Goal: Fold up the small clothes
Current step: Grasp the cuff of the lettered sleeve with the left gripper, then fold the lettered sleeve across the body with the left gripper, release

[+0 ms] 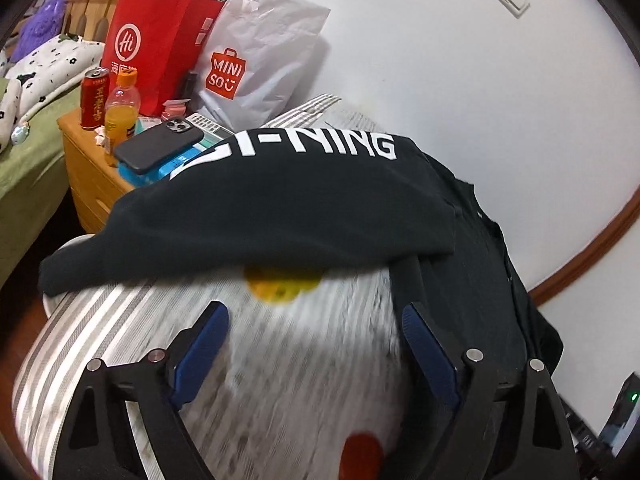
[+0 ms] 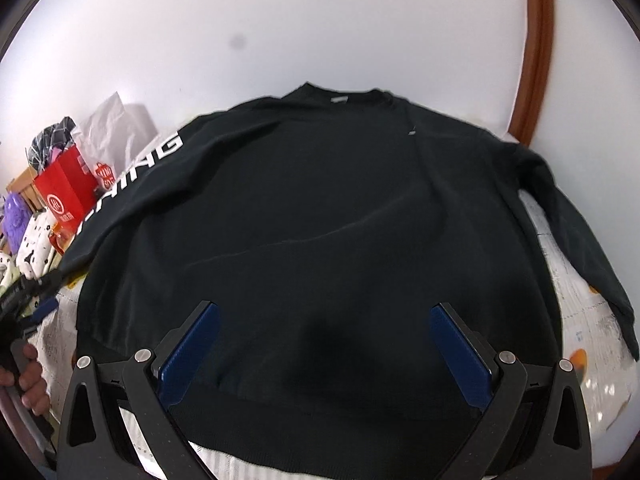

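Left wrist view, left to right: wooden nightstand (image 1: pixel 86 168) at far left carries a red can (image 1: pixel 95 98), an orange drink bottle (image 1: pixel 122 106) and a dark phone (image 1: pixel 160 146). Behind them stand a red paper bag (image 1: pixel 160 46) and a white Miniso bag (image 1: pixel 260 60). Black sweatshirt (image 1: pixel 260 216) lies on the striped bed cover (image 1: pixel 100 320); its lettered sleeve (image 1: pixel 304 148) is spread across the view. Left gripper (image 1: pixel 310 316): jaws spread, nothing between the pads, hovering just short of the sleeve edge. Cover under it is motion-blurred.

Right wrist view: a hand (image 2: pixel 30 376) holds the other tool at the left edge. Sweatshirt lies flat, collar at the far end, plain sleeve (image 2: pixel 576 240) trailing right. Right gripper (image 2: pixel 324 312): jaws spread above the hem (image 2: pixel 320 412), not pinching.
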The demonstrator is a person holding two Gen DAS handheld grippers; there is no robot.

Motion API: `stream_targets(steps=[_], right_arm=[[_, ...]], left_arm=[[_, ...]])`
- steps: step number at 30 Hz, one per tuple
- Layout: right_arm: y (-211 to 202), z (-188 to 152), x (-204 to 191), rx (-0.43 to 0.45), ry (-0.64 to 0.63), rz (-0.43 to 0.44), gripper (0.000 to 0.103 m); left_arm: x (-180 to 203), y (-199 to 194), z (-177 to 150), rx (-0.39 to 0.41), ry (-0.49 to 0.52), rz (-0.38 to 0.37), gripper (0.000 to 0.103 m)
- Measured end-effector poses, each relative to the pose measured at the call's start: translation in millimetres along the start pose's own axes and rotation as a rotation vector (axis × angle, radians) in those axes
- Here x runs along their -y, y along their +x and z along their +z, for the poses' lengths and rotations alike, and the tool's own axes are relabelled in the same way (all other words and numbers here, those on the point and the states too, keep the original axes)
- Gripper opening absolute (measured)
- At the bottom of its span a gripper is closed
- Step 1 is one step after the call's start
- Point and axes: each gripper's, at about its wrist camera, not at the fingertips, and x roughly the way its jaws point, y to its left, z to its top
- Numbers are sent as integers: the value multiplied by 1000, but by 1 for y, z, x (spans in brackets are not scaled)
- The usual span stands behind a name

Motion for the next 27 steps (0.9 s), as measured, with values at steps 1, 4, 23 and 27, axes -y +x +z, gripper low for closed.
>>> stream_targets(steps=[1, 4, 23, 27], right_arm=[[5, 3, 0, -5, -8, -20, 102], [9, 11, 4, 1, -30, -61, 102], [17, 27, 107, 18, -85, -265, 102], [7, 31, 134, 51, -57, -283, 102]], left_arm=[[-2, 3, 4, 6, -15, 0, 80], [-10, 19, 18, 8, -102, -2, 67], [108, 7, 92, 194, 189, 119, 8], [185, 21, 95, 202, 317, 54, 8]])
